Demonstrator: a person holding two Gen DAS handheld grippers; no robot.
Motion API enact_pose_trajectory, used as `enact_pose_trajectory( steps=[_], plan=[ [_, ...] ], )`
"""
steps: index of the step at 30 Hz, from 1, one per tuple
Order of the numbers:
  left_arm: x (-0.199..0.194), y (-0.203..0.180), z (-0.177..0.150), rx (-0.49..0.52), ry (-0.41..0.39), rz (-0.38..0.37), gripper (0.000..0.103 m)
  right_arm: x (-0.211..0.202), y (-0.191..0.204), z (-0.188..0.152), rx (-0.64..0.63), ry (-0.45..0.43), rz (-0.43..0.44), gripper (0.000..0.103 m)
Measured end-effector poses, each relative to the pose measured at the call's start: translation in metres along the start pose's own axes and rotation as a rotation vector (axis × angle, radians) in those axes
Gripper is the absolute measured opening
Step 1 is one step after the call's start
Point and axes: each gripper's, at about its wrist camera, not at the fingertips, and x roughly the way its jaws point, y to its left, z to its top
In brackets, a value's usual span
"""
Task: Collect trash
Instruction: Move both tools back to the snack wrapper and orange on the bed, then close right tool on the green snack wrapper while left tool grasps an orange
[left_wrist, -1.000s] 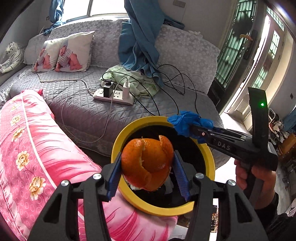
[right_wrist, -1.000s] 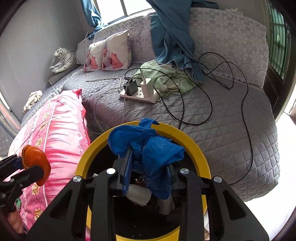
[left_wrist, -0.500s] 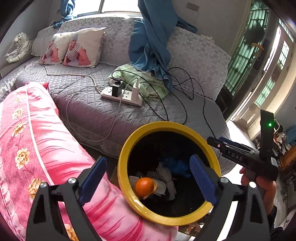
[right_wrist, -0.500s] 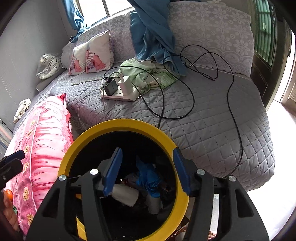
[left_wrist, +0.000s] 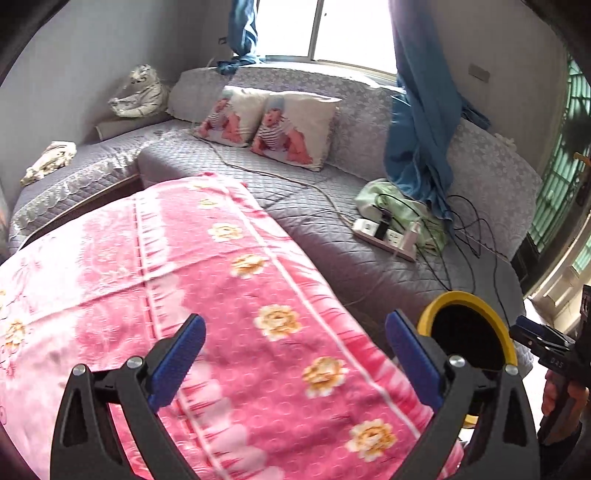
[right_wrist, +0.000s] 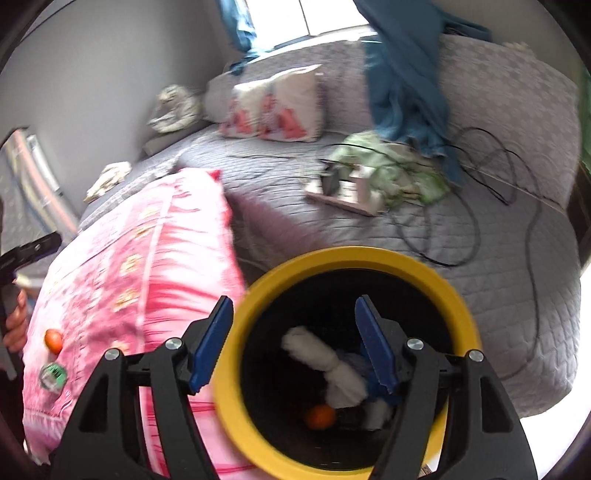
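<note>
The yellow-rimmed black bin (right_wrist: 343, 258) stands beside the pink blanket; it also shows in the left wrist view (left_wrist: 465, 297). Inside lie orange peel (right_wrist: 320, 416), white crumpled paper (right_wrist: 325, 363) and a bit of blue cloth (right_wrist: 360, 363). My right gripper (right_wrist: 295, 343) is open and empty over the bin's left rim. My left gripper (left_wrist: 293, 349) is open and empty above the pink blanket (left_wrist: 184, 280). A small orange piece (right_wrist: 53, 340) and a round green-and-white item (right_wrist: 53, 375) lie on the blanket at the left of the right wrist view.
A grey quilted sofa (left_wrist: 317, 218) holds two printed cushions (left_wrist: 269, 127), a power strip (left_wrist: 386, 234) with black cables, green cloth (right_wrist: 388, 166) and a hanging blue curtain (left_wrist: 417, 122). A toy tiger (left_wrist: 138, 92) sits at the far corner.
Both grippers have opened and dropped the orange peel and the blue cloth into the bin. My left gripper has swung left over the pink blanket. My right gripper has shifted left.
</note>
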Motion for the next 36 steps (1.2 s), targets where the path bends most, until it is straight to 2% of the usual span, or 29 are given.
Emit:
enact_pose_trajectory(
  steps=[7,12,17,25,36],
  plan=[
    [-0.036,0.091,-0.028,-0.045,0.018,0.149,0.095,0.024,0.108,-0.01,-0.206,0.084,0.271,0.066],
    [-0.052,0.128,-0.059,-0.073,0.04,0.195,0.095,0.039,0.193,-0.033,-0.375,0.165,0.421,0.066],
    [-0.056,0.145,-0.094,-0.104,0.069,0.196,0.095,0.037,0.264,-0.069,-0.524,0.235,0.521,0.066],
    [-0.054,0.16,-0.138,-0.129,0.133,0.201,0.095,0.041,0.326,-0.107,-0.661,0.305,0.585,0.066],
    [-0.037,0.166,-0.159,-0.156,0.182,0.201,0.095,0.052,0.344,-0.115,-0.687,0.348,0.59,0.066]
  ],
)
